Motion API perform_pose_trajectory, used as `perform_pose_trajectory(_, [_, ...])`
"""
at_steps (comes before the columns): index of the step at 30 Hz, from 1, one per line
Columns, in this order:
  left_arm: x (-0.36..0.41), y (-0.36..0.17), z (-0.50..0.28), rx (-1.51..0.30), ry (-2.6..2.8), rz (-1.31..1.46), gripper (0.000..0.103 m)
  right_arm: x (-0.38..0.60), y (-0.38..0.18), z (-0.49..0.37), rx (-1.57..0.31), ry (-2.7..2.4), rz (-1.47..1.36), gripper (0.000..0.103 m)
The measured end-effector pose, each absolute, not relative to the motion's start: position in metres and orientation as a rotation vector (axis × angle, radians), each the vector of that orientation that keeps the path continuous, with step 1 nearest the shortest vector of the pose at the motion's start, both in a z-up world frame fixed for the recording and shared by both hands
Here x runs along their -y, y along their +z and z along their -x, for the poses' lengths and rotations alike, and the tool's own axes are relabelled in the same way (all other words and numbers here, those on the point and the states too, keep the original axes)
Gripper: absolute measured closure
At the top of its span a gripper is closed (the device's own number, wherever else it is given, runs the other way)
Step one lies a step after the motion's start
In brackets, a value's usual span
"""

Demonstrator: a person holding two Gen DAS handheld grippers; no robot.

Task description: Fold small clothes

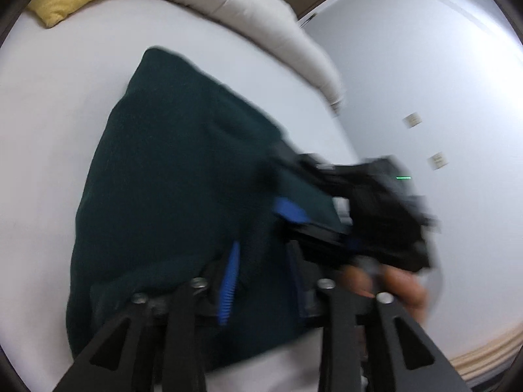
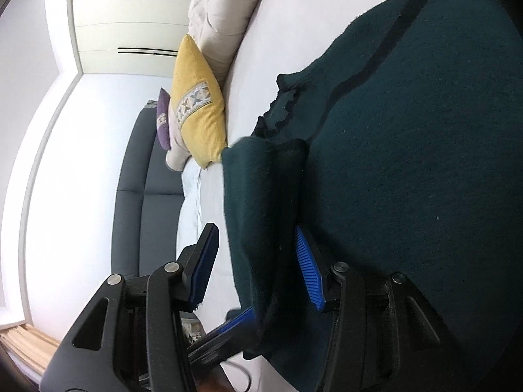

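Dark green knitted garment [image 1: 170, 170] spread on white bed sheet [image 1: 55, 124], filling centre of left wrist view; in right wrist view, same garment [image 2: 408, 163] across right half of frame, one folded flap of it [image 2: 258, 215] hanging down between the fingers at lower centre.

Left gripper [image 1: 261, 274] at lower centre of its view, pointing down over garment's near edge. Blue ribbed pad [image 1: 228, 281] visible left of centre; other finger dark and blurred. Jaws partly apart; cloth lying under and around them, no pinch discernible. Heavy motion blur.

Right gripper [image 2: 258, 268] rolled sideways, bed running vertically in its frame. Jaws standing moderately apart, blue ribbed pad [image 2: 309, 269] on right against the flap, left pad [image 2: 204, 261] clear of cloth with sheet showing in the gap. Flap between fingers, not clamped.

In left wrist view, right gripper's black body [image 1: 369, 209] at centre right, fingers of the hand [image 1: 402, 284] wrapped beneath it, blurred.

Yellow cushion with patterned band [image 2: 196, 111] left of centre, purple cushion [image 2: 162, 117] behind it, beige quilted duvet [image 2: 222, 9] at top. Dark grey sofa [image 2: 140, 196] at lower left. White wall [image 1: 425, 81] at right of left wrist view.
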State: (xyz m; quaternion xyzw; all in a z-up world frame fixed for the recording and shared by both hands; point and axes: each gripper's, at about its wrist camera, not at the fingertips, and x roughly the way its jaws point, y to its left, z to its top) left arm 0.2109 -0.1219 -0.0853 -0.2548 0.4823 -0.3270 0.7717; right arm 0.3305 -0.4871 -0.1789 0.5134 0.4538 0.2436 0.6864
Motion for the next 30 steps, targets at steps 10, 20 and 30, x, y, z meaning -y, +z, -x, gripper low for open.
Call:
perform_pose_trajectory(10, [0.034, -0.072, -0.184, -0.912, -0.633, 0.636, 0.062, 0.448, -0.175, -0.331, -1.19, 0.496, -1.019, 0.057])
perform_pose_trajectory(20, [0.095, -0.096, -0.179, -0.947, -0.806, 0.516, 0.062, 0.436, -0.172, -0.329, -1.255, 0.438, -0.969, 0.063])
perform_pose_trajectory(30, [0.084, -0.106, -0.134, -0.988, -0.836, 0.318, 0.063, 0.434, -0.176, -0.326, -1.267, 0.473, -0.971, 0.067])
